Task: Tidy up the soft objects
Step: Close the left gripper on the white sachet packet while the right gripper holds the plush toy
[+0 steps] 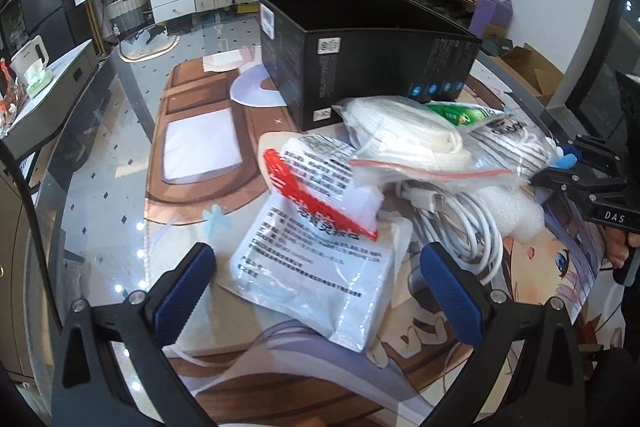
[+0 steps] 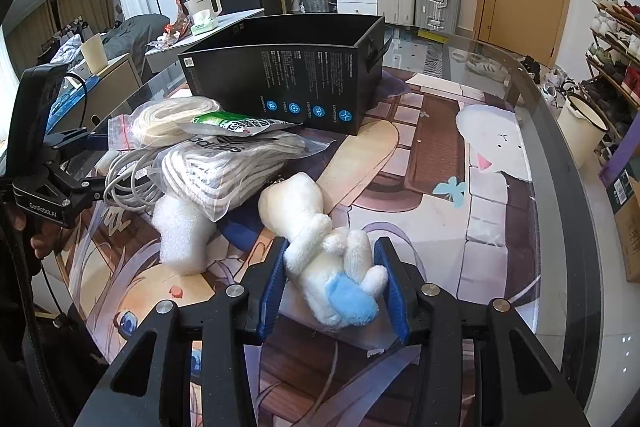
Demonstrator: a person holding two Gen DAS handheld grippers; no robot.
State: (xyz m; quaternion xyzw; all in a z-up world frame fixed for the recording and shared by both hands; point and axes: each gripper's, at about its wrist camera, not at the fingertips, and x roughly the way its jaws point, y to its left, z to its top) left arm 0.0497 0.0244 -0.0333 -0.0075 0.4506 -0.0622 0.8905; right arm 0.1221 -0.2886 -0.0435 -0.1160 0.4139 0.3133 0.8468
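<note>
Progress: early by appearance; black box (image 2: 288, 83) shows nothing inside from these angles, interior mostly hidden; pile beside it unsorted.

- Right gripper (image 2: 332, 279): clenched on white plush toy (image 2: 320, 247), fuzzy, blue patch, lying on the printed mat (image 2: 460, 227).
- Left gripper (image 1: 316, 291): released, straddling glossy printed packet (image 1: 316, 267) without gripping.
- Remaining: crinkly zip bags of rope (image 1: 404, 139); coiled white cable (image 1: 460, 215); foam block (image 2: 180, 235).
</note>
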